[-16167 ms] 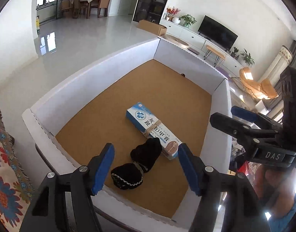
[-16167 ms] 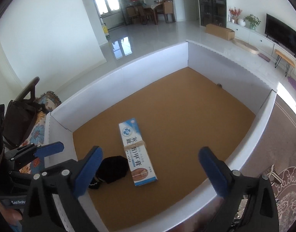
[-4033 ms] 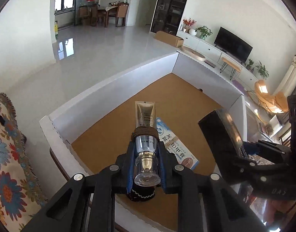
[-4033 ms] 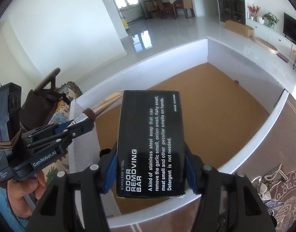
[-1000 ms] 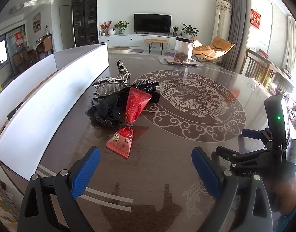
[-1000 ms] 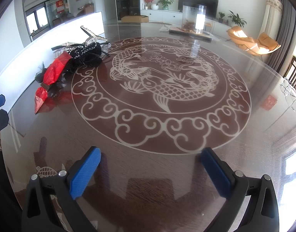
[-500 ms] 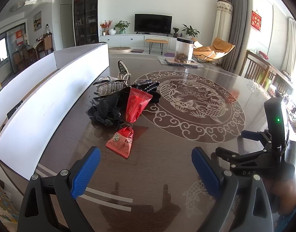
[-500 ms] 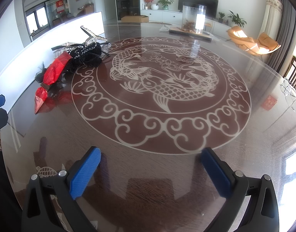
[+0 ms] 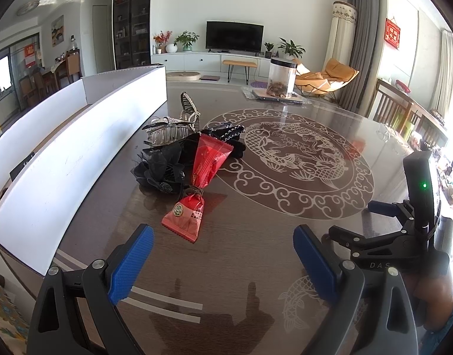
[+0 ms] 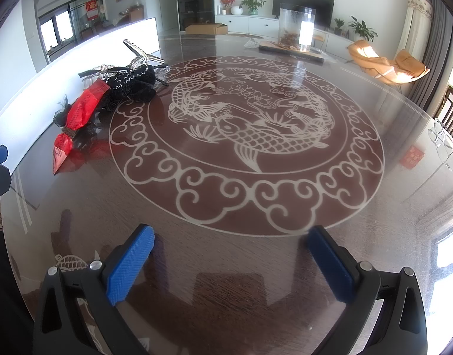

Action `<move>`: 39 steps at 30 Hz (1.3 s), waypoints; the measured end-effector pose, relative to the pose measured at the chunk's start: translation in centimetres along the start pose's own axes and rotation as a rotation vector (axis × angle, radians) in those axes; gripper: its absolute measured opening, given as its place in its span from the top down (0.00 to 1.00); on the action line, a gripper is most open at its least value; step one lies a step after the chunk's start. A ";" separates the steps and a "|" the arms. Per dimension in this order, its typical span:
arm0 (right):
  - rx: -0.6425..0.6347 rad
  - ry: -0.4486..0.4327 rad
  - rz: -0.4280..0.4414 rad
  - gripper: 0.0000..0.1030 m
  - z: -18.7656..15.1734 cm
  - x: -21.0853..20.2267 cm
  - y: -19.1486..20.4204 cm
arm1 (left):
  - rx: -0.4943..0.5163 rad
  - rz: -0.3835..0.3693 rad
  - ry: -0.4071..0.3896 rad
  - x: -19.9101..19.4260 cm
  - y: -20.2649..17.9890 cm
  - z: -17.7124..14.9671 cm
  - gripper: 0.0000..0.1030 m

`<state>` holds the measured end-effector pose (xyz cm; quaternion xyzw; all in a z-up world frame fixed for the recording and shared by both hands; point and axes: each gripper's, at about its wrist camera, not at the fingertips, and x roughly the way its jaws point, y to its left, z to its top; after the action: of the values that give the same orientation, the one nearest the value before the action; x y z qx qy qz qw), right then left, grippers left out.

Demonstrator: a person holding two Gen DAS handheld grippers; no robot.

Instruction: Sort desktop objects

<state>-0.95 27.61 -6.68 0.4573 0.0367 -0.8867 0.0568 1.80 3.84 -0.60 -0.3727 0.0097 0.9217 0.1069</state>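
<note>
A red snack packet [image 9: 205, 171] [image 10: 78, 112], tied at its waist, leans on a heap of hair accessories: a black fabric flower clip [image 9: 159, 168], a black trimmed piece [image 10: 131, 84], and silver claw clips [image 9: 170, 128] [image 10: 140, 56]. The heap lies on the glossy round table [image 9: 256, 254] beside the white box wall [image 9: 78, 148]. My left gripper [image 9: 223, 254] stands open just short of the packet, nothing between its blue pads. My right gripper [image 10: 229, 260] is open over bare table, far right of the heap, and also shows in the left wrist view [image 9: 383, 224].
A clear jar [image 10: 296, 26] on a tray stands at the table's far side. A small red card [image 10: 411, 156] and glasses [image 10: 445, 145] lie near the right rim. Chairs stand beyond the right edge. A koi pattern [image 10: 250, 124] covers the table's middle.
Four seconds ago both grippers held items over the box; now both are open and empty over the table. Over the last second the left gripper has barely shifted.
</note>
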 end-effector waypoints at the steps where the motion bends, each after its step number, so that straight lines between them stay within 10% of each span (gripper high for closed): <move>1: 0.000 0.000 0.000 0.00 0.0 0.0 0.0 | -0.002 -0.001 0.001 0.0 0.0 0.0 0.07; 39: 0.000 0.000 0.000 0.00 0.0 0.0 0.0 | -0.007 -0.004 0.009 0.3 -0.3 -0.2 0.07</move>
<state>-0.95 27.59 -6.68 0.4573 0.0367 -0.8867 0.0569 1.80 4.14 -0.90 -0.3772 0.0063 0.9199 0.1073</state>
